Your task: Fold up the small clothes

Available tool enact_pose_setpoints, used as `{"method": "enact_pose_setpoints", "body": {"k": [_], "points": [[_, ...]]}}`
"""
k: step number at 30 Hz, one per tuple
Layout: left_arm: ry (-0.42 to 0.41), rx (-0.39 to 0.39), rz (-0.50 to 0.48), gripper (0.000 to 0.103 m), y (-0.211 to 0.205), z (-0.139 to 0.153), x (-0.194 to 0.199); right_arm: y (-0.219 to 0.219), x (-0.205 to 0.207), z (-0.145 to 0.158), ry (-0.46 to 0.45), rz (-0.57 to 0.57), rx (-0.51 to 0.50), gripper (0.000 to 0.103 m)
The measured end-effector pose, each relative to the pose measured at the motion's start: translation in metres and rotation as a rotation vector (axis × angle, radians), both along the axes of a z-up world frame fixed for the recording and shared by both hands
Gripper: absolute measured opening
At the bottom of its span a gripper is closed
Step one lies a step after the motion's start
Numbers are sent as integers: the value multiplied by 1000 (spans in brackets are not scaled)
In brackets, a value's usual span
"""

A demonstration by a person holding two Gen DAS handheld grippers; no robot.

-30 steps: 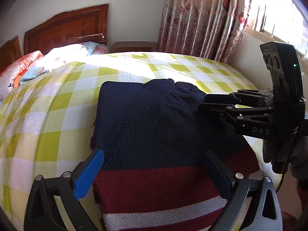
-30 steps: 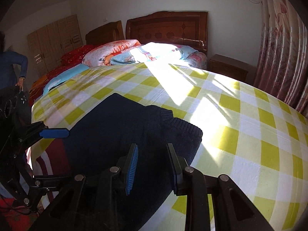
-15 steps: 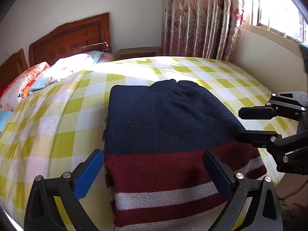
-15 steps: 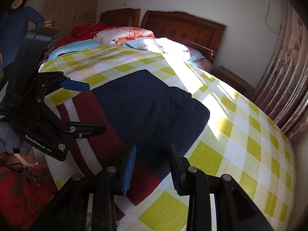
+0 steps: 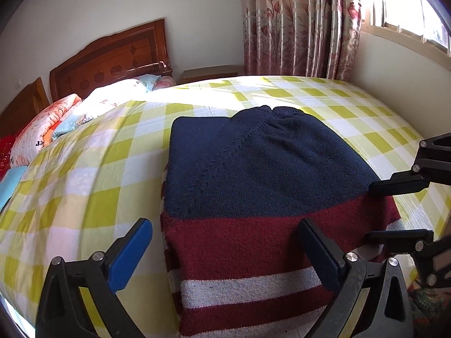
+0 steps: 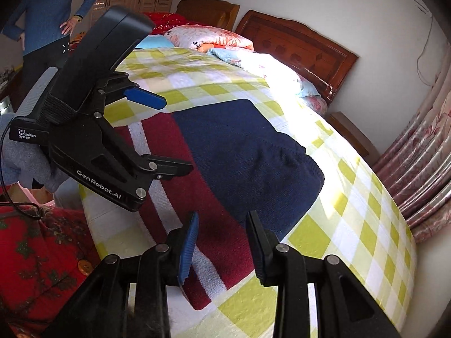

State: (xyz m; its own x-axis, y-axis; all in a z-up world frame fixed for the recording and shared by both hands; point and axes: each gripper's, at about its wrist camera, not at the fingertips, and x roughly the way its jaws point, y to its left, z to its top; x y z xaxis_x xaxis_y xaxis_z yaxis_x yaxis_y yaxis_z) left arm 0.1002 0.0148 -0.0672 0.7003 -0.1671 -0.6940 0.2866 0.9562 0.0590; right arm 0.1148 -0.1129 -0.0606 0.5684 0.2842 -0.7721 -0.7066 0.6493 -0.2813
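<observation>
A knitted sweater (image 5: 262,169), navy on top with maroon and pale stripes at the hem, lies folded into a narrow rectangle on the checked bed (image 5: 93,186). My left gripper (image 5: 225,250) is open wide, its jaws spread across the striped hem just above it. In the right wrist view the sweater (image 6: 239,146) runs away from me, and the left gripper (image 6: 172,135) shows open over its striped end. My right gripper (image 6: 222,242) is open with a narrow gap, hovering over the hem corner, nothing pinched. From the left wrist view the right gripper (image 5: 391,211) stands at the sweater's right edge.
Pillows (image 5: 56,118) and a wooden headboard (image 5: 112,56) lie at the far end of the bed. A nightstand (image 5: 211,71), floral curtains (image 5: 298,22) and a window are beyond. A person in blue (image 6: 48,19) stands past the bed. Red floral fabric (image 6: 42,259) sits at the near bed edge.
My right gripper has drawn back from the sweater's navy shoulder to its striped hem corner and rolled; its jaws stand slightly wider. The left gripper has barely moved.
</observation>
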Motion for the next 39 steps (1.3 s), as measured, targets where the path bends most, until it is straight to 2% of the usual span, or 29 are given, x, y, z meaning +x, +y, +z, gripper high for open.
{"method": "enact_pose_setpoints", "body": {"k": [1, 2, 3, 5, 8, 10, 11, 12, 13, 15, 19, 23, 25, 27, 30, 33, 34, 39], "points": [[5, -3, 2, 103, 1, 0, -1, 3, -1, -10, -2, 8, -54, 36], [6, 0, 4, 103, 2, 2, -3, 4, -7, -12, -43, 32, -82, 36], [-6, 7, 8, 103, 3, 5, -6, 4, -9, -10, -43, 29, -96, 36], [-38, 9, 8, 103, 4, 10, -13, -2, -13, 3, -28, 1, -62, 35], [-22, 27, 17, 103, 1, 4, -11, -12, -19, 20, -94, -13, 33, 35], [-6, 12, 23, 103, 2, -1, -10, -14, -10, 6, -54, -44, 23, 35], [-1, 3, 23, 103, 3, 0, -13, -13, -6, -7, -24, -53, -30, 35], [-5, 8, 28, 103, 4, 1, -16, -13, -9, -14, -61, -49, -72, 36], [-19, 13, 35, 103, 6, 3, -22, -15, -13, -13, -67, -47, -70, 37], [-26, -12, 34, 103, 9, 7, -33, -27, -19, -1, -31, -78, 9, 33], [-43, -52, 44, 103, 14, 12, -50, -51, -44, 14, -39, -120, 139, 33], [-19, -50, 66, 103, 14, 12, -37, -60, -51, 9, 30, -140, 247, 33], [-2, -15, 94, 103, 13, 8, -25, -63, -38, 8, 80, -193, 324, 35], [19, 13, 103, 103, 12, 2, -17, -67, -23, 4, 136, -264, 414, 35], [41, -15, 108, 103, 15, -2, -12, -77, 9, -12, 254, -413, 503, 37], [40, -11, 99, 103, 16, -4, -11, -89, 32, -36, 451, -430, 668, 40], [47, -22, 101, 103, 17, -4, -11, -91, 34, -37, 460, -428, 703, 42], [56, -45, 93, 103, 18, -5, -7, -86, 35, -36, 450, -401, 700, 42]]}}
